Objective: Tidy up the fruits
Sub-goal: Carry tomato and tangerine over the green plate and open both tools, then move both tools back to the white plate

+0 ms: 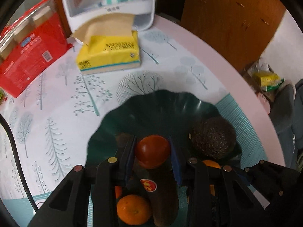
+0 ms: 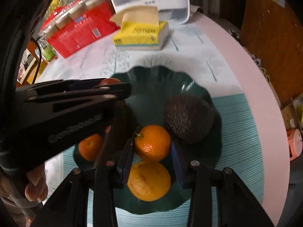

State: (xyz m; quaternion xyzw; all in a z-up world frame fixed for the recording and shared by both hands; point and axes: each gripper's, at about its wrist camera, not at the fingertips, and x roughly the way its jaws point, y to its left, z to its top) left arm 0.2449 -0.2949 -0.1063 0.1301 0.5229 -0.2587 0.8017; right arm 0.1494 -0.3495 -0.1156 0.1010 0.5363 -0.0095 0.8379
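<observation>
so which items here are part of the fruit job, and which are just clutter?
Job:
- left gripper shut on red tomato
- right gripper, stemmed orange between its fingers
- green bowl
- avocado
- other oranges

Clutter:
- yellow tissue pack
- red package
- white bin

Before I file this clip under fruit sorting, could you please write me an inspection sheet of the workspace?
Surface: round table under a tree-printed cloth.
Job's things: dark green scalloped plastic bowl holds a dark bumpy avocado and three oranges, one between the right fingers; a red tomato is in the left grip.
Clutter: yellow tissue pack, red wrapped package, white clear-lidded box.
Grippers: left gripper shut on the tomato; right gripper around that orange, grip unclear.
Cables: black cable at the left edge.
Surroundings: brown wooden board, cardboard boxes on the floor.
</observation>
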